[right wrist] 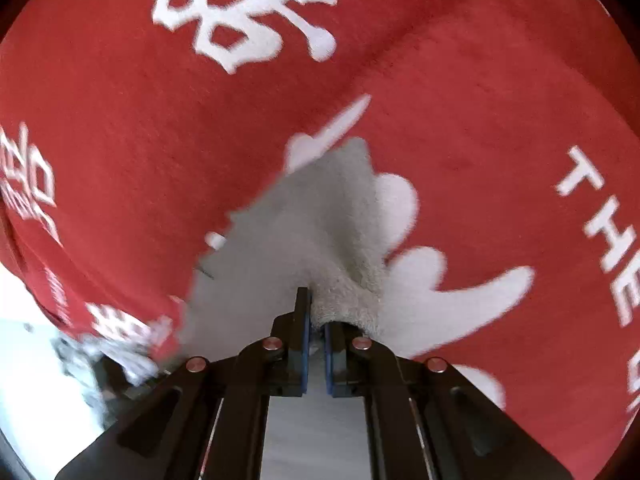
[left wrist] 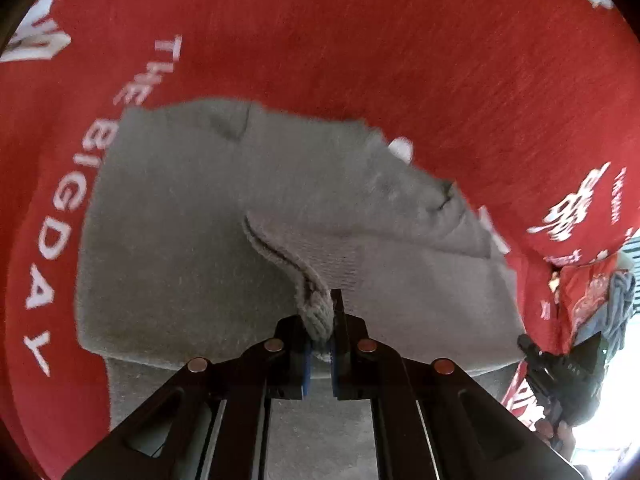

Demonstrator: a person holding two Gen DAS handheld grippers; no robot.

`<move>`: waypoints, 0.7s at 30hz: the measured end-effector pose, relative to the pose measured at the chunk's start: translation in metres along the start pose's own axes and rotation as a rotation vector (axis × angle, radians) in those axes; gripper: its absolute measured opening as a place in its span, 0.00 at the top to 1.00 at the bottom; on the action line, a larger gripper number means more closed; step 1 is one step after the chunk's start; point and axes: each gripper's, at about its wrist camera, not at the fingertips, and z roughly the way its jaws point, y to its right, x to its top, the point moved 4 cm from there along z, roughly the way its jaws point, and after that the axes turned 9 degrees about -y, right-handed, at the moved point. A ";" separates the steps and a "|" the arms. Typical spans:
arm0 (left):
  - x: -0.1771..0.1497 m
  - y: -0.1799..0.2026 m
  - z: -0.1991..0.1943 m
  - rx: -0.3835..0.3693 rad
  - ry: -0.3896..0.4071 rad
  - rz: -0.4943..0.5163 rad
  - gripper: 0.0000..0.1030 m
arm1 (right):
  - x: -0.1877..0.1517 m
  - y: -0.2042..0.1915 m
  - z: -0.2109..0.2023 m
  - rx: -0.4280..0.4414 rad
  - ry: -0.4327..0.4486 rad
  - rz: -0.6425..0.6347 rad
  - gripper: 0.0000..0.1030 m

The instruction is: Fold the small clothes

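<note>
A small grey knitted garment (left wrist: 224,216) lies spread on a red cloth with white lettering (left wrist: 360,40). My left gripper (left wrist: 320,320) is shut on a ribbed edge of the garment, lifted into a ridge running away from the jaws. My right gripper (right wrist: 316,320) is shut on another bunched edge of the same grey garment (right wrist: 312,224), which stretches away from the jaws over the red cloth (right wrist: 160,140). The right gripper also shows at the far right of the left wrist view (left wrist: 528,344), at the garment's corner.
The red cloth with white characters and "THE BIG DAY" lettering (left wrist: 60,220) covers the whole surface. Its edge drops off at the right (left wrist: 580,280) and in the right wrist view at lower left (right wrist: 60,320), with bright floor beyond.
</note>
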 end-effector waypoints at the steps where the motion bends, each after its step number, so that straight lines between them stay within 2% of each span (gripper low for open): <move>1: -0.002 -0.004 0.006 0.029 -0.010 -0.002 0.93 | -0.002 0.012 0.003 -0.018 -0.041 -0.005 0.88; 2: -0.003 -0.005 0.009 0.039 -0.012 -0.001 0.93 | -0.005 0.022 0.009 -0.024 -0.101 0.005 0.86; 3: -0.005 -0.005 0.008 0.038 0.001 0.003 0.93 | -0.010 0.028 0.011 0.013 -0.165 0.021 0.85; 4: -0.006 -0.004 0.007 0.041 0.005 0.010 0.93 | -0.014 0.031 0.006 0.021 -0.185 0.009 0.77; 5: -0.006 -0.004 0.006 0.042 0.006 0.014 0.93 | -0.015 0.027 -0.001 0.016 -0.197 -0.023 0.74; 7: -0.006 -0.004 0.008 0.048 0.003 0.017 0.93 | -0.014 0.015 -0.020 0.008 -0.182 -0.123 0.68; 10: -0.003 -0.002 0.011 0.060 0.006 0.013 0.93 | 0.011 0.007 -0.033 -0.067 -0.104 -0.169 0.61; 12: -0.003 -0.001 0.011 0.068 0.008 0.007 0.93 | 0.033 0.008 -0.028 -0.118 -0.070 -0.149 0.61; 15: -0.003 -0.002 0.010 0.078 0.009 0.005 0.93 | 0.060 0.005 0.005 -0.177 -0.101 -0.149 0.61; 16: -0.003 -0.001 0.010 0.083 0.008 0.003 0.93 | 0.064 0.003 0.013 -0.207 -0.119 -0.163 0.63; 17: -0.003 0.001 0.008 0.085 0.008 -0.002 0.93 | 0.066 -0.001 0.023 -0.255 -0.147 -0.195 0.75; 18: -0.002 0.004 0.006 0.083 0.015 -0.003 0.93 | 0.065 -0.007 0.027 -0.316 -0.152 -0.246 0.93; 21: 0.000 0.015 -0.007 0.073 0.061 0.026 0.93 | 0.060 -0.033 0.011 -0.409 -0.059 -0.428 0.93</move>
